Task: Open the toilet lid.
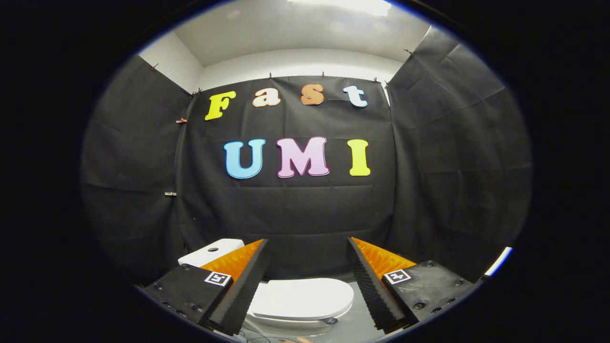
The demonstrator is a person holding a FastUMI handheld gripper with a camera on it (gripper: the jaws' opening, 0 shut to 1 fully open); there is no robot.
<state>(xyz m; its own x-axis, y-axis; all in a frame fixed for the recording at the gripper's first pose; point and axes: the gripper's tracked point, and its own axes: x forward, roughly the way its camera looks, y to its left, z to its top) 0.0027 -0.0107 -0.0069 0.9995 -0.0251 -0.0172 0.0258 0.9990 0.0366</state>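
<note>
The toilet [286, 314] stands low against the booth wall, below and ahead of my fingers. Its tank [212, 251] shows past my left finger, so the hinge side lies that way. The toilet lid [301, 297] is down, flat on the seat, and I see it in the gap between my fingers, well apart from both.

My gripper [307, 286] stands wide open and holds nothing; the ribbed pads face each other across the lid.

Risks from here, as I judge them:
1. The lid's edge is thin and smooth. If I close on it too shallowly, the pads may slip off and the lid drops back.
2. If I reach under too deep, I may catch the seat together with the lid and raise both.
3. The lid swings about the hinge. If I pull straight up instead of following that arc, the grip may twist loose.
</note>
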